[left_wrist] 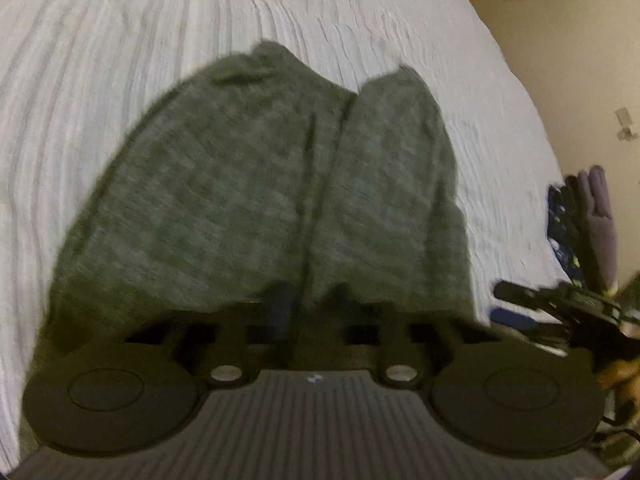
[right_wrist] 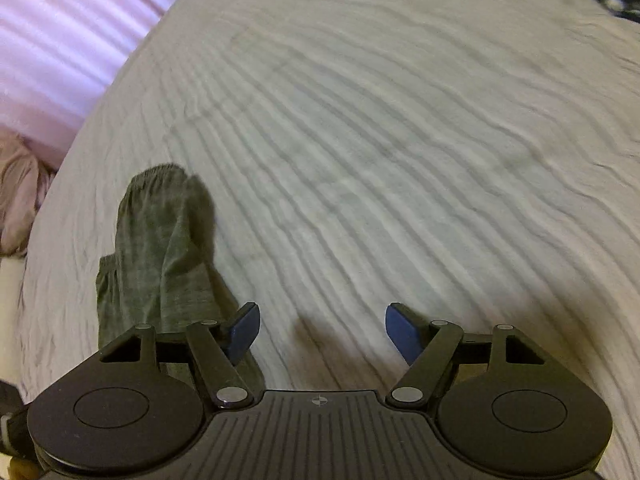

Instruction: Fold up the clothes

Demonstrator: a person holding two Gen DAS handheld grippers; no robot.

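On the white ribbed bedspread lies a grey-green knitted garment, spread away from the left wrist camera in two long lobes with a dark crease running between them. Its near hem comes right up to the left gripper, whose two dark fingers stand pressed together, with the crease of the cloth meeting them. The frame is blurred there, so it looks as though a fold of the garment is pinched between the pads, but the cloth inside the pinch cannot be made out clearly. Further right in that view, past the edge of the bed, the other tool shows as a dark shape with a blue pad, and beyond it a heap of dark patterned and purple clothing sits against a cream wall.

From the right wrist camera, the same garment lies at the left, narrow and bunched, its gathered end pointing away up the bedspread. The right gripper has its jaws spread wide, with bare bedspread between the two blue pads. The left pad sits just beside or over the garment's right edge; whether it touches cannot be told. Nothing is held. A pink striped cloth lies at the far upper left.
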